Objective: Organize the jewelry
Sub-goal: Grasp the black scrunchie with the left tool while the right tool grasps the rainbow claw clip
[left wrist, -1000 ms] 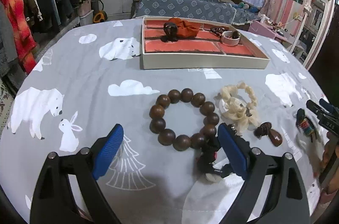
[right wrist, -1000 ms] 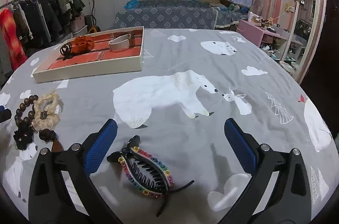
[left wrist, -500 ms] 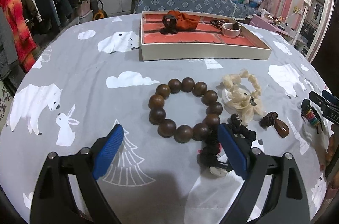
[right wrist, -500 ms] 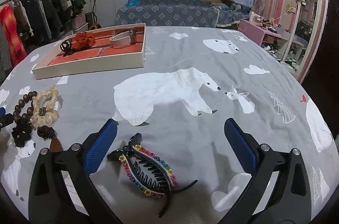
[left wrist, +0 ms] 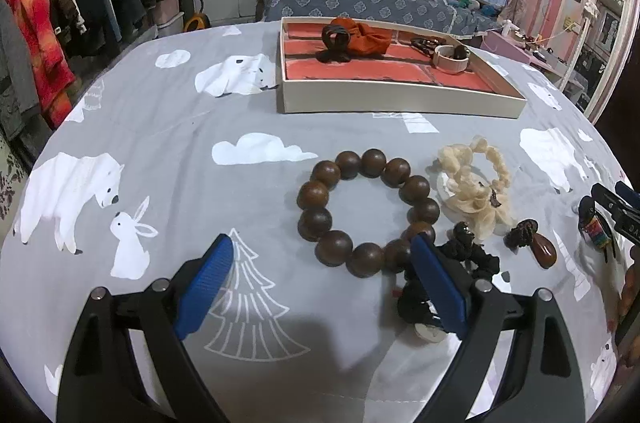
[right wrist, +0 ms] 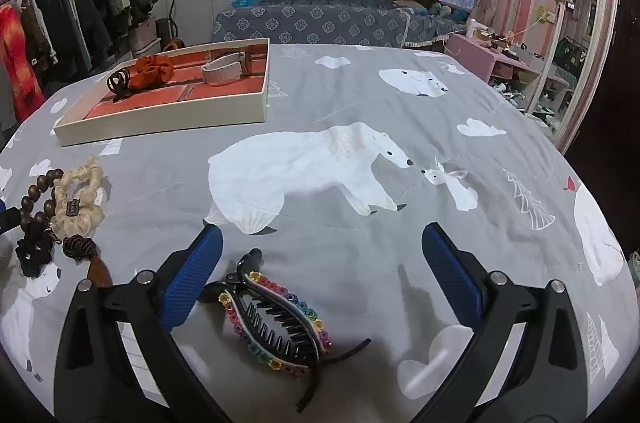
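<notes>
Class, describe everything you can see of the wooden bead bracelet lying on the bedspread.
The bead bracelet is a closed ring of large, round, dark brown beads with a glossy, wood-like look. It lies flat on the grey bedspread, in front of the tray. The cream scrunchie lies just to its right, and the black scrunchie sits against its nearest beads. The left gripper hovers before it with jaws open, one pad overlapping its lower right beads in view. Nothing grips it.

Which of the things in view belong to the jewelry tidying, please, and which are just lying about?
Job: tray, bead bracelet, cream scrunchie, black scrunchie, brown clip, rainbow claw clip, left gripper, right gripper.

Lying about: clothes rack, sofa, mirror.
</notes>
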A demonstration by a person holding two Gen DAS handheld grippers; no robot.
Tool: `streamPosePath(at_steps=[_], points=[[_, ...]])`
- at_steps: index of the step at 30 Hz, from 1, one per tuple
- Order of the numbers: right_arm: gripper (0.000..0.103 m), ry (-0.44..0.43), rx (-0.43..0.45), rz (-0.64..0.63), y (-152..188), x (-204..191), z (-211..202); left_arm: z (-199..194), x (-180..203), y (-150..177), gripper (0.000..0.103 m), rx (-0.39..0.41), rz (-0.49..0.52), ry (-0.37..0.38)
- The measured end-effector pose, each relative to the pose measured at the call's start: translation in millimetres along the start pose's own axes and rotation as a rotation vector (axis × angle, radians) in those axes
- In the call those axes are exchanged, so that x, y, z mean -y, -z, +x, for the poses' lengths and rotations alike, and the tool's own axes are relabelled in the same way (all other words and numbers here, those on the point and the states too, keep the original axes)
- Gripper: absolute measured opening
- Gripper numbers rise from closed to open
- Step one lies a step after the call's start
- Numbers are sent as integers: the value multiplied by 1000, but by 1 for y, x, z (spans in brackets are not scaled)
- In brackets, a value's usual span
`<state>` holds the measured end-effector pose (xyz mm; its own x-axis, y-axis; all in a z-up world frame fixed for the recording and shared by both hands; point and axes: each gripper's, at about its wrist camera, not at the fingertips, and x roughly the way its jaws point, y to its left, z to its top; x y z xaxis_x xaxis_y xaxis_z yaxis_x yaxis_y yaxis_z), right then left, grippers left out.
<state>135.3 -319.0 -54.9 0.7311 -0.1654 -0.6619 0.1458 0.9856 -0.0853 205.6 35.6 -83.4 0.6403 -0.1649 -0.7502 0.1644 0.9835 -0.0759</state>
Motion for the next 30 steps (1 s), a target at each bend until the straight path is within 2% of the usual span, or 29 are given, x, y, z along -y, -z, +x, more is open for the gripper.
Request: streamPosePath(at_steps=[11,17,22,24,30], points=[[96,-18,-16,-77,6,-13,-5,-10,13,8,88,0,24,41],[92,-12,-43,-117,9,-21,-2,-5,23,19,88,-50,33,62],[89,-12,-59,-136,10,-23,1,-2,29,21,87,-63,39,50],[86,-16,-66,-143,10,-25,2,2,32,22,77,-81,50,54],[79,-41,-89,-178,12,-32,2,8,38,20,75,-94,69,35]])
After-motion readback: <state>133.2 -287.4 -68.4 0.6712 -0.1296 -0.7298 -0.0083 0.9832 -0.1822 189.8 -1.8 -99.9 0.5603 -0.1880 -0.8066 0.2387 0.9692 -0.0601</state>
